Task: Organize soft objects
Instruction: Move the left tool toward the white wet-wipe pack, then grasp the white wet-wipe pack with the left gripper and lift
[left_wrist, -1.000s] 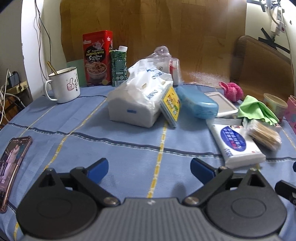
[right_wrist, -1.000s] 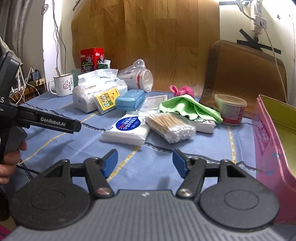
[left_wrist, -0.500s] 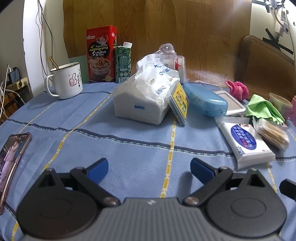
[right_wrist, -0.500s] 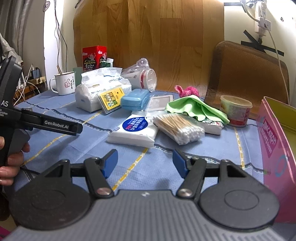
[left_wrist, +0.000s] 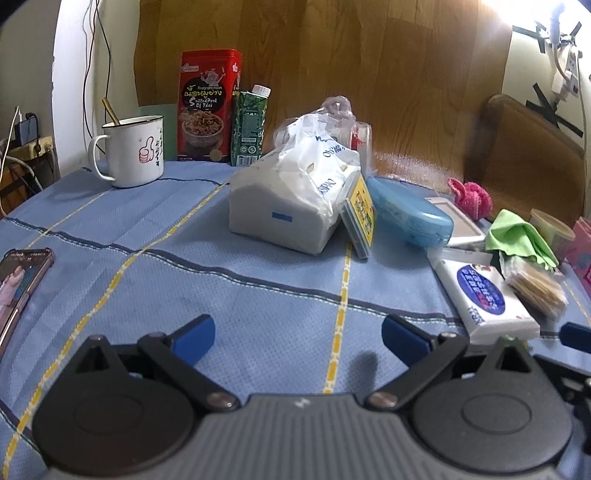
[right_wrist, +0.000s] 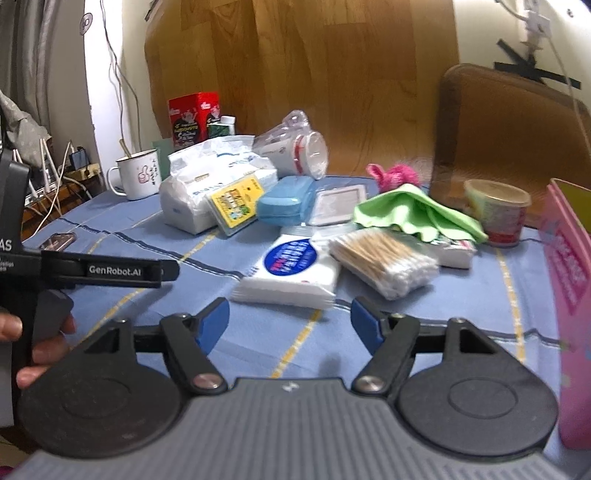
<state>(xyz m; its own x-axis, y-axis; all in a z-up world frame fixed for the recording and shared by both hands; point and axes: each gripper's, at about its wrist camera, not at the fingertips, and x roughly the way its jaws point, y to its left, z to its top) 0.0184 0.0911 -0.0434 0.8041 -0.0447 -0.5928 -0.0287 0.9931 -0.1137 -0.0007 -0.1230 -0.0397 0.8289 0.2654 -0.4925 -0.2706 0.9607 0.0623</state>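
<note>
Blue tablecloth (right_wrist: 480, 295) holds clutter; right gripper (right_wrist: 290, 319), empty, is opening; approach the near tissue pack (right_wrist: 291, 271) squarely. Left gripper (left_wrist: 297, 334) open, empty.

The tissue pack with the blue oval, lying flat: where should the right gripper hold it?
Probably across the near short end of the tissue pack, coming low from the front. It lies flat, that end faces the right gripper, whose jaws are opening, empty.

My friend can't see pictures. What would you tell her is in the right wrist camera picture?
The right gripper hangs empty over a blue tablecloth, its jaws opening toward a white tissue pack and a bag of cotton swabs. Behind them lie a green cloth, a blue case and a white mug. The left gripper reaches in from the left.
</note>
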